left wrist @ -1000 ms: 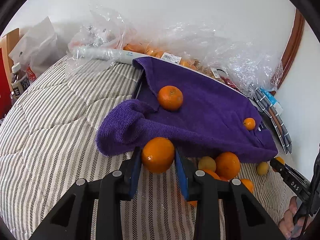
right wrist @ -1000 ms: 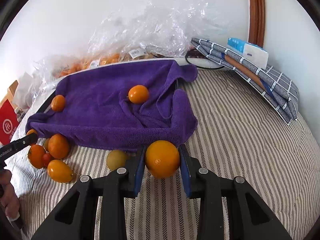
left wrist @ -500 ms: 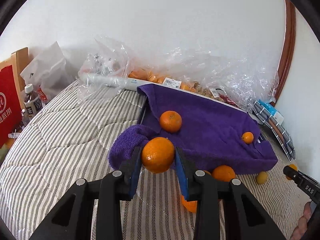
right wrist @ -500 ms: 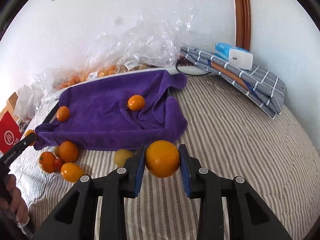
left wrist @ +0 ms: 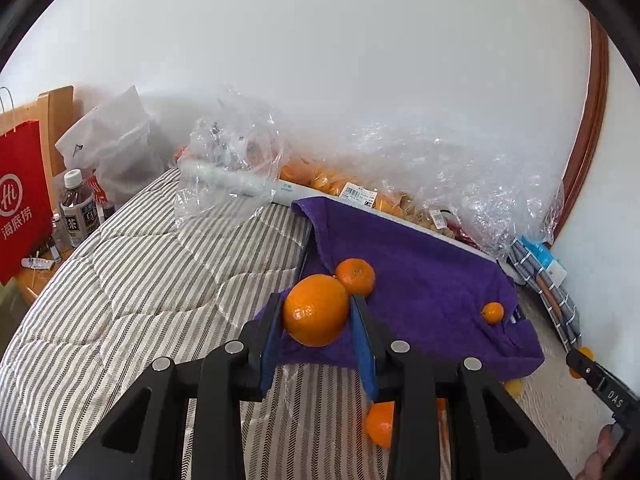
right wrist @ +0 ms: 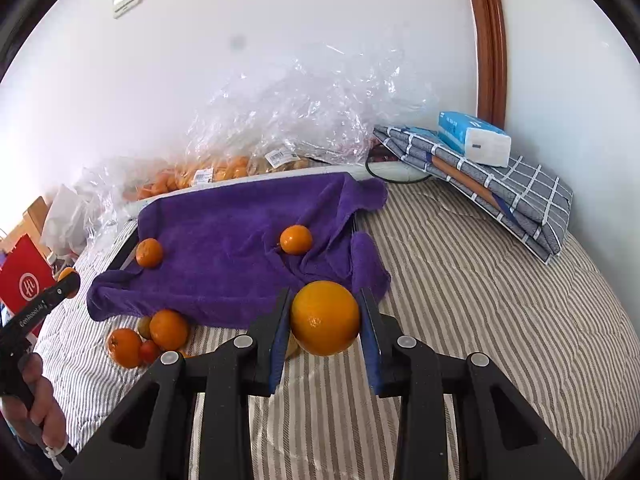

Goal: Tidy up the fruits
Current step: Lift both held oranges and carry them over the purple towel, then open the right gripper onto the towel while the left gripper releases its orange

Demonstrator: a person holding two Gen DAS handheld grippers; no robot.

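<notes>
My left gripper (left wrist: 317, 312) is shut on an orange (left wrist: 316, 309) and holds it above the near left edge of the purple towel (left wrist: 420, 272). My right gripper (right wrist: 325, 320) is shut on a larger orange (right wrist: 325, 317), raised above the towel's near right corner (right wrist: 224, 248). Two small oranges lie on the towel: one at its left (right wrist: 149, 253), one near its right (right wrist: 296, 239). Several loose fruits (right wrist: 160, 332) lie on the striped bed in front of the towel. The left gripper's tip (right wrist: 66, 284) shows at the left edge of the right wrist view.
Crumpled clear plastic bags with oranges (right wrist: 304, 120) line the wall behind the towel. A folded checked cloth (right wrist: 500, 188) with a tissue pack (right wrist: 474, 138) sits at the back right. A red bag (left wrist: 22, 200) and bottle (left wrist: 78, 208) stand left of the bed.
Both grippers have lifted and drawn back with their oranges, so the towel and loose fruits sit lower and farther in view. The grips are unchanged.
</notes>
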